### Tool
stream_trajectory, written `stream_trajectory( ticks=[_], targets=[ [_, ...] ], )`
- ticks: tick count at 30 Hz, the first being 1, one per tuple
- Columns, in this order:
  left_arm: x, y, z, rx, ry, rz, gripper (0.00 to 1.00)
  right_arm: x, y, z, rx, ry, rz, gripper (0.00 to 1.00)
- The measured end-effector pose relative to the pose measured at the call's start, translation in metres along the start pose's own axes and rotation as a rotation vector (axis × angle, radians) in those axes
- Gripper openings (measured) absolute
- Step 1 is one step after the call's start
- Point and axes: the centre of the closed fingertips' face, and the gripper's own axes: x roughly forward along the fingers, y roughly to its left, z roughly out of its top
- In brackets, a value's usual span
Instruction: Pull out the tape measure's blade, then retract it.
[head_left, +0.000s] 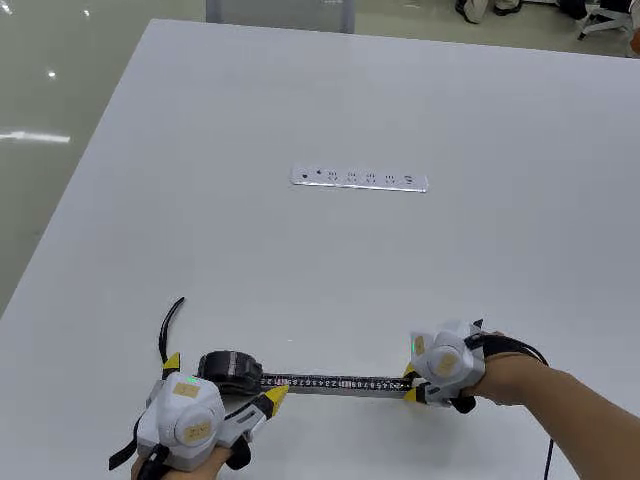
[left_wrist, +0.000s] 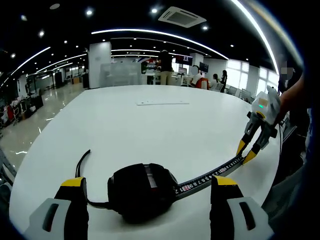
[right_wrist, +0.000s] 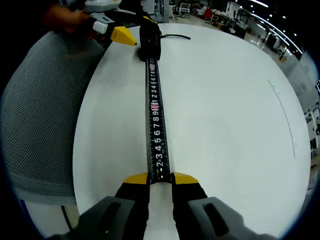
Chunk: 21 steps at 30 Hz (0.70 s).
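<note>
Head view: a black, rounded tape measure (head_left: 230, 370) lies near the near edge of the smooth white counter (head_left: 350, 270). Its flat, numbered blade (head_left: 335, 383) reaches the right hand-held gripper (head_left: 409, 385), which pinches its tip. The left hand-held gripper (head_left: 223, 378) stands wide around the tape measure.

The table (head_left: 400, 110) has a smooth white top with a low, satin sheen. At its 9 o'clock the floor (head_left: 50, 120) is polished and glossy, throwing back lights. The case (head_left: 230, 370) looks like black plastic, partly matt, partly shiny. The blade (right_wrist: 156, 115) is a thin dark strip, faintly glossy, with printed numerals. The left gripper (left_wrist: 149, 182) and right gripper (right_wrist: 160, 178) have matt white plastic shells and smooth yellow tips. At the blade's 12 o'clock, the power strip (head_left: 359, 179) is white plastic. At 9 o'clock in the right gripper view, cloth (right_wrist: 45, 115) is grey open mesh.
</note>
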Motion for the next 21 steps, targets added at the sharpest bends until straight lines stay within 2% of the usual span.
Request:
stream_trajectory(
  ticks=[5,9,14,17,21],
  targets=[
    [0.0011,-0.0039,-0.0025,0.003,0.008,-0.012,1.0,0.0002,0.0007,-0.0002,0.014,0.004,-0.005,0.15],
    [0.0011,-0.0027,-0.0024,-0.008,0.008,-0.008,0.99,0.0001,0.0014,0.0001,0.006,0.01,-0.006,0.14],
    [0.0019,0.0008,-0.0066,-0.028,0.021,0.002,0.99,0.0013,0.0026,0.0018,-0.022,0.052,-0.002,0.14],
    [0.0021,0.0,-0.0068,-0.026,0.018,0.004,0.96,0.0018,0.0013,0.0008,-0.029,0.067,0.009,0.14],
    [0.0054,-0.0003,-0.0075,-0.04,0.014,0.008,0.89,0.0015,0.0007,0.0002,0.001,0.063,0.003,0.14]
  ],
)
